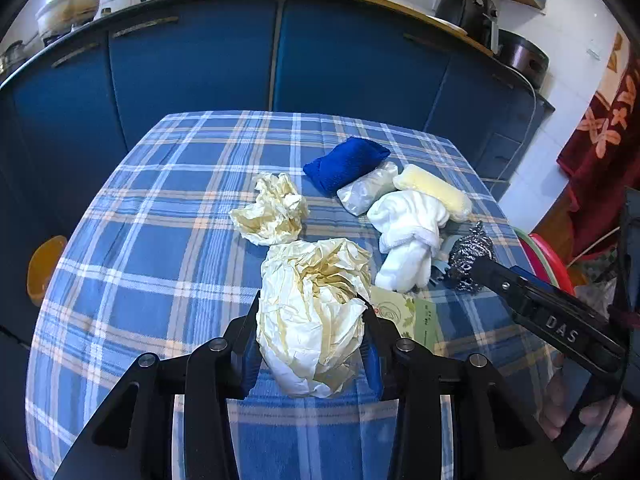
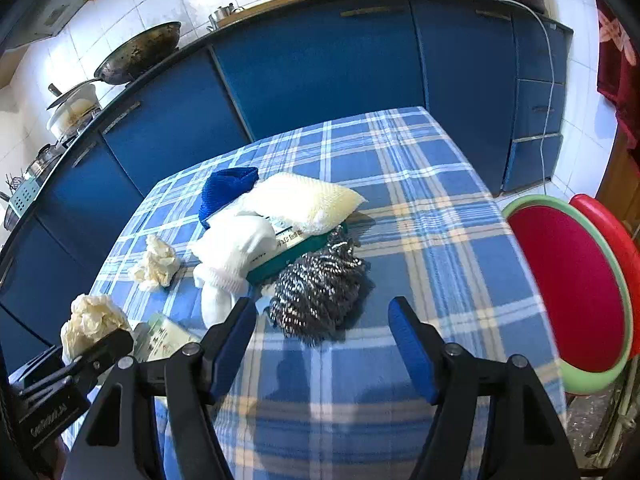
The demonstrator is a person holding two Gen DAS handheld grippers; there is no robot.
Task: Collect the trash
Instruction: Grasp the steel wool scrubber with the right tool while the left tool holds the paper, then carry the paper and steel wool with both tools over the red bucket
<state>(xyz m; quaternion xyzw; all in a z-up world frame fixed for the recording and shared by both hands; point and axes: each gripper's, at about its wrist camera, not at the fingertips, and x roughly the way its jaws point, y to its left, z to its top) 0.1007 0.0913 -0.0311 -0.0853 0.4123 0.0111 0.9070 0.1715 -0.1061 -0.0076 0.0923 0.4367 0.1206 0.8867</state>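
Note:
My left gripper [image 1: 310, 316] is shut on a large crumpled cream paper ball [image 1: 316, 312], held just above the blue plaid tablecloth [image 1: 152, 248]; the ball also shows in the right wrist view [image 2: 92, 324]. A second crumpled cream paper [image 1: 272, 210] lies further back on the cloth, and it shows in the right wrist view [image 2: 156, 262]. My right gripper [image 2: 322, 320] is open and empty, low over the cloth, just in front of a steel wool scourer [image 2: 320, 284]. It enters the left wrist view from the right [image 1: 480, 266].
A blue cloth [image 1: 346, 164], a clear plastic wrap [image 1: 366, 192], a yellow sponge [image 1: 434, 190], white socks [image 1: 408, 232], a teal box [image 2: 292, 252] and a printed leaflet [image 1: 400, 310] lie together on the table. A red and green bin [image 2: 572, 288] stands right of the table. Blue cabinets [image 1: 192, 64] run behind.

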